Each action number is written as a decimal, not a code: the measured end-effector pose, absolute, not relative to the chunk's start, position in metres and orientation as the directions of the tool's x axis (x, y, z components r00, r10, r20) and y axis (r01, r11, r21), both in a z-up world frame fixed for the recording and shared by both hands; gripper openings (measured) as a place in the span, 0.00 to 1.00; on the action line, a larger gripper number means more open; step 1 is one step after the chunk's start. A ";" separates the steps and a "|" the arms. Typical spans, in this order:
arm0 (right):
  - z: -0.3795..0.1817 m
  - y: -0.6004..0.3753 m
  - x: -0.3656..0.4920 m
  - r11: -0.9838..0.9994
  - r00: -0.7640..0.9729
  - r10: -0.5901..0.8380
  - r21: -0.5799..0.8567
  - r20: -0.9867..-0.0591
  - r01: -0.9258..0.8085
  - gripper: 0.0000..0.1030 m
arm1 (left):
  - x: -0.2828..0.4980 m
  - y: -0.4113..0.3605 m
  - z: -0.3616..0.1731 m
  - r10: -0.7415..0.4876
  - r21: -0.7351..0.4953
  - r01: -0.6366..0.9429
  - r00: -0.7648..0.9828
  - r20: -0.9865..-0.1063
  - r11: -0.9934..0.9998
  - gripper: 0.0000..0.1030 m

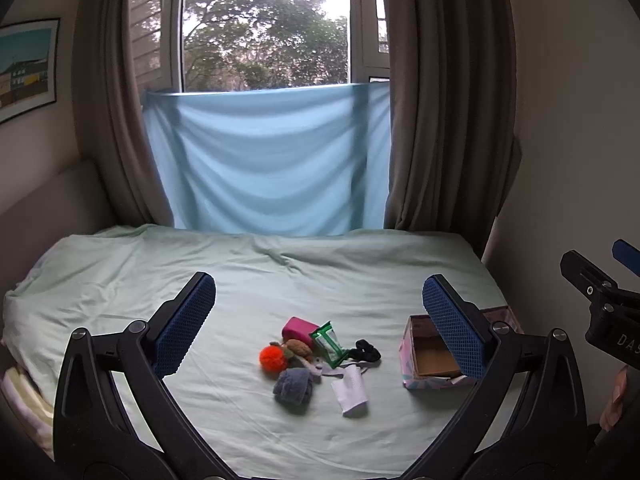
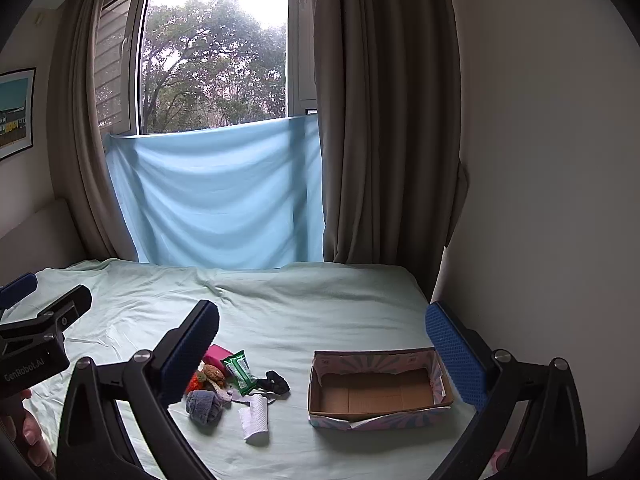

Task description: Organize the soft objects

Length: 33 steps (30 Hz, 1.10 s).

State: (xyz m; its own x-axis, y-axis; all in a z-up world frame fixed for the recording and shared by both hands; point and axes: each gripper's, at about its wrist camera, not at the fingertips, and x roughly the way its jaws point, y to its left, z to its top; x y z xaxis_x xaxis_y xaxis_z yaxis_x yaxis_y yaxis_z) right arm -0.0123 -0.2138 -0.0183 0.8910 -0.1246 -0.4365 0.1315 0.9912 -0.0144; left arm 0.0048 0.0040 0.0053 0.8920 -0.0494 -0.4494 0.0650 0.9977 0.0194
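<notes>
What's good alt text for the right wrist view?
Open right claw hovers over a pale green bed, framing an empty cardboard box beside a pile of soft items. The left claw shows at the left edge.

Curtains (image 1: 444, 120), window (image 1: 264, 24) (blue sheet (image 1: 268, 160))

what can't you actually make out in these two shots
- Orange pom-pom: right wrist view, mostly hidden behind the right gripper finger.
- Box: left wrist view, its right part covered by the left gripper finger.
- Green packet: print too small to read in either view.
</notes>
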 end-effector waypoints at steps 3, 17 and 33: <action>-0.017 -0.212 -0.013 0.991 0.891 -0.123 -0.013 -0.436 0.131 1.00 | 0.004 0.005 0.005 -0.052 0.020 0.069 0.892 -0.449 0.997 1.00; -0.016 -0.210 -0.012 0.991 0.892 -0.127 -0.022 -0.435 0.130 1.00 | 0.006 0.002 0.002 -0.056 0.022 0.074 0.888 -0.457 0.997 1.00; -0.016 -0.207 -0.011 0.992 0.891 -0.121 -0.018 -0.438 0.126 1.00 | 0.006 0.003 0.000 -0.051 0.023 0.070 0.886 -0.460 0.997 1.00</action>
